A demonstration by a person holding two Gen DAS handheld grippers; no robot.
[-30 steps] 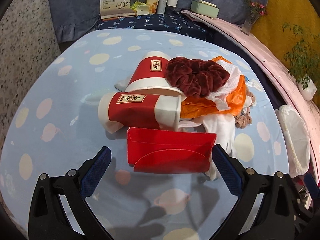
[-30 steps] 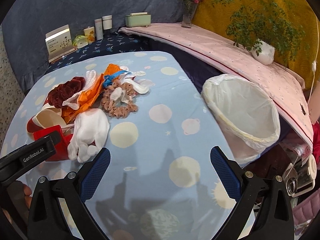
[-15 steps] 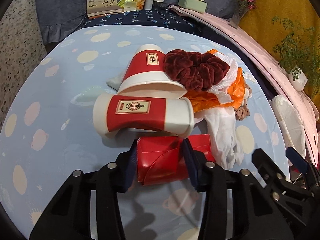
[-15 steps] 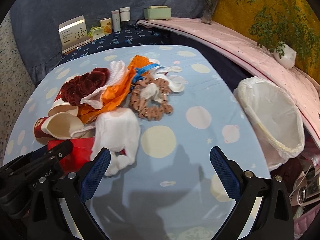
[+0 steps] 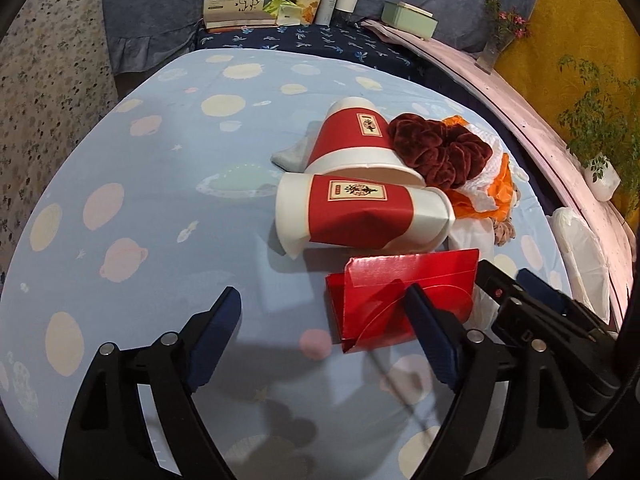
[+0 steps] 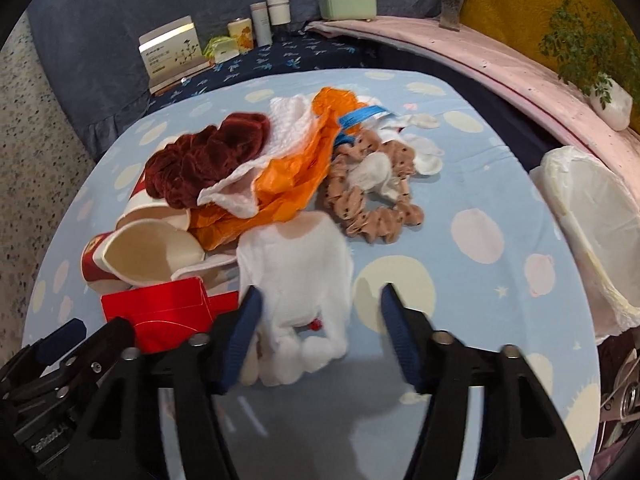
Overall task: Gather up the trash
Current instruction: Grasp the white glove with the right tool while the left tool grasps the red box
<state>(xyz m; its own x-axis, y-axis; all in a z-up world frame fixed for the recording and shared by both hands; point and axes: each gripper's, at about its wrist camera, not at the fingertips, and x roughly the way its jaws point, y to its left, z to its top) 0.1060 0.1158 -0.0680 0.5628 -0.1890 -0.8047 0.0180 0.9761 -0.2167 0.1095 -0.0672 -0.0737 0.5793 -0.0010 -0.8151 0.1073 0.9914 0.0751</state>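
Observation:
A red cardboard box (image 5: 400,296) lies on the blue dotted tablecloth (image 5: 168,208), in front of two red-and-white paper cups (image 5: 360,216) on their sides. My left gripper (image 5: 324,332) is open; its right finger overlaps the box's lower edge and the box sits to the right of the gap. My right gripper (image 6: 320,332) is open around the near end of a white glove (image 6: 300,280). Behind it lie orange plastic wrap (image 6: 288,184), a dark red scrunchie (image 6: 204,160) and a tan scrunchie (image 6: 372,200). The red box also shows in the right wrist view (image 6: 168,312).
A bin lined with a white bag (image 6: 592,224) stands off the table's right edge. A pink ledge (image 6: 500,64) with plants runs behind it. Boxes and jars (image 5: 280,0) stand on a dark blue cloth at the back.
My left gripper, shut on the red box half a second ago, has opened and shifted left; the box lies on the table. My right gripper has moved in and narrowed around the white glove.

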